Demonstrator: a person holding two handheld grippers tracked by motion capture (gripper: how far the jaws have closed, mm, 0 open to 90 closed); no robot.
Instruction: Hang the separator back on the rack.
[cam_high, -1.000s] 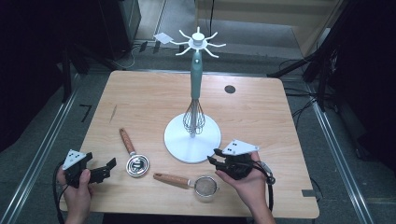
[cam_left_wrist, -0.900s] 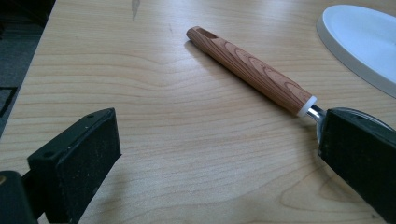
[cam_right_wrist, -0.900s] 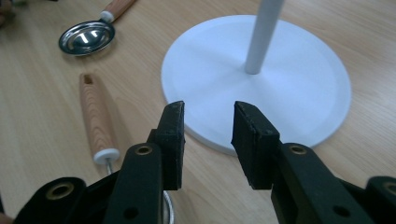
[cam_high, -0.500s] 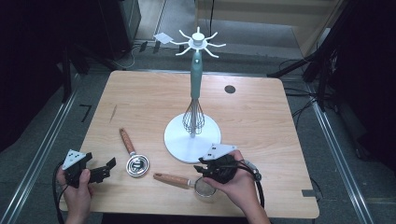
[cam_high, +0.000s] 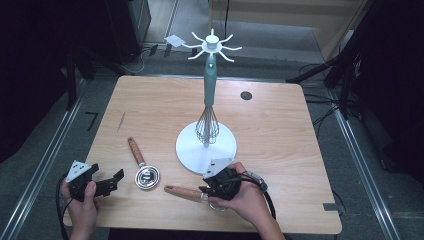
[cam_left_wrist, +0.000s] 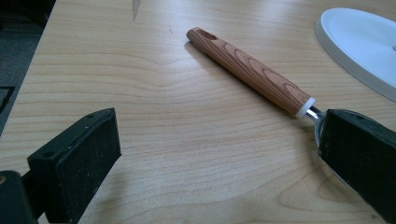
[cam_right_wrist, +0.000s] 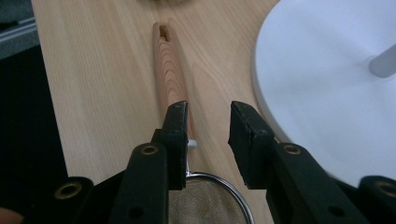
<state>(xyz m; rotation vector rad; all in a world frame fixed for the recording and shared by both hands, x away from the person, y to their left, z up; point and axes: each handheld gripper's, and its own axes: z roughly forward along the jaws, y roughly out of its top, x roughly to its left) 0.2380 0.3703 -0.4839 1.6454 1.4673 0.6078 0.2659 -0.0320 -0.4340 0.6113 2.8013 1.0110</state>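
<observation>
A mesh strainer (cam_right_wrist: 205, 201) with a wooden handle (cam_high: 181, 192) lies near the table's front edge. My right gripper (cam_high: 206, 189) hovers low over it, open. In the right gripper view the right gripper (cam_right_wrist: 208, 116) has its left jaw above the handle (cam_right_wrist: 168, 65), where handle meets rim, with the gap beside the handle. A second wooden-handled utensil (cam_high: 136, 151) with a round metal head (cam_high: 147, 177) lies to the left. My left gripper (cam_high: 107, 182) rests open at the front left; in its own view the left gripper (cam_left_wrist: 219, 140) frames that handle (cam_left_wrist: 247, 72).
A white stand with a round base (cam_high: 227, 150) and hooked top (cam_high: 211, 46) is at the table's middle, with a teal-handled whisk (cam_high: 207, 122) hanging from it. A dark round hole (cam_high: 245, 95) is at the back right. The base (cam_right_wrist: 327, 84) lies just right of my right gripper.
My right gripper has moved left and down, from beside the strainer to over it, pointing along its handle. The left gripper has stayed put.
</observation>
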